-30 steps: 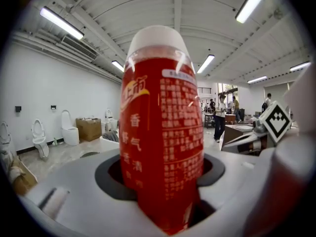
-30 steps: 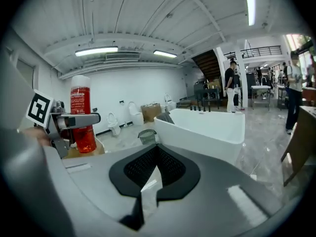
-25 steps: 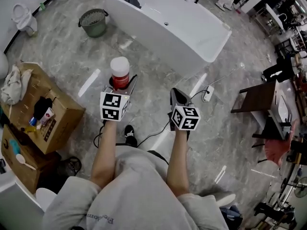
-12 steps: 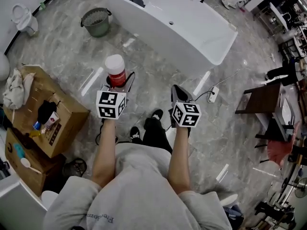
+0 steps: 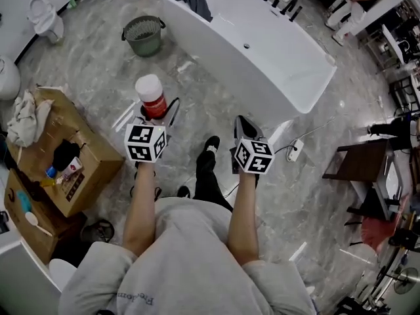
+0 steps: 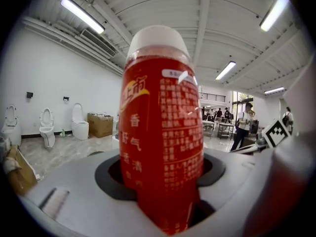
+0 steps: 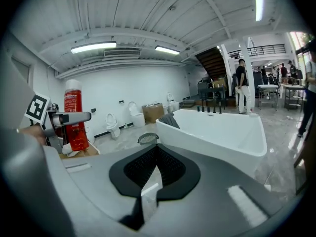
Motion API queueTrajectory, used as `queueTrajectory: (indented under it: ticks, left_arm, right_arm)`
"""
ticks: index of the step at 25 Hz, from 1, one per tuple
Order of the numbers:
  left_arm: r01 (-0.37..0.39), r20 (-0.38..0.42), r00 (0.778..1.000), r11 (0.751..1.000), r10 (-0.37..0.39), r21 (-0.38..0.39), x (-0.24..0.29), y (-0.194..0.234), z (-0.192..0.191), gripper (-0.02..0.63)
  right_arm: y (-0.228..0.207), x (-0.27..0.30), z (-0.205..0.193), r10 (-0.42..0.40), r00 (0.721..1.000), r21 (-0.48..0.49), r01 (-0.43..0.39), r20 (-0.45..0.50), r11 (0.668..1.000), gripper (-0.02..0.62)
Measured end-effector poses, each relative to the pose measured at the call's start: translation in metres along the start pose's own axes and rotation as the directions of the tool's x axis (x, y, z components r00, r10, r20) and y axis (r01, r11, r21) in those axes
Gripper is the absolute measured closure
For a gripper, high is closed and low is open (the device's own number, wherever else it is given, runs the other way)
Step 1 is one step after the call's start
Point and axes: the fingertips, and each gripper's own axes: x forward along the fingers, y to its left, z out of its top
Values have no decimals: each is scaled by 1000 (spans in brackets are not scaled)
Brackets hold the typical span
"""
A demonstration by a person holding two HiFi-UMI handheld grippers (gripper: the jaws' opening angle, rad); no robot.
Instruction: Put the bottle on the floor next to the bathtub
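The bottle (image 5: 151,96) is being pinched upright by the left gripper (image 5: 156,115), above the floor (image 5: 197,100), short of the bathtub (image 5: 262,58); the right gripper (image 5: 244,130) is being held with its jaws pressed together, empty; the setting-down is judged outstanding.

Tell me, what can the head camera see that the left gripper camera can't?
Only the head view shows the person's arms, a black shoe and the white power strip on the floor. Only the left gripper view shows the ceiling lights and the writing on the label up close. Both show the red bottle with its white cap, clamped in the left gripper, and a toilet.
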Motion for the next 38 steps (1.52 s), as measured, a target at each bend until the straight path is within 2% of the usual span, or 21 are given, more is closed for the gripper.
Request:
queueTrajectory:
  ticks: [4,7,12,17,24,27,30,38]
  left_arm:
    - [-6,48,999,999,7,-32,31,16,20,278]
    - [-23,50,998,999,25,-44,59,23,30,278]
    - [-8,34,999,1000,9,-27,116,19,42,278]
    - [-8,41,999,1000,8,-2,174,18,66,277]
    - [22,31,999,999,-23,29,250,6,86,276]
    - [17,25,1000,999,-19,48,275,7,92,276]
    - [8,32,999,999,-9,33,290,9,95,277]
    - [27,-12,1000,998,-26,54,311,-6,78,276]
  right_arm:
    - [-15,36,19,16,1000,-4,-16,-7,1000,594]
    - [-28,62,33,4,999,-66,-6,-33,998,594]
    - [-50,115,57,38,998,-84,-42,-59,996,594]
    - [-80,158,85,45,994,-173,-61,-96,983,594]
    - [-144,207,125,44,995,-134,-57,-94,989,594]
    - [-173,220,145,6,998,-124,-13,-56,992,594]
    - [-192,227,160,-11,1000,-114,8,-21,993,594]
    - [-211,249,147,6,999,-77,-10,-50,997,594]
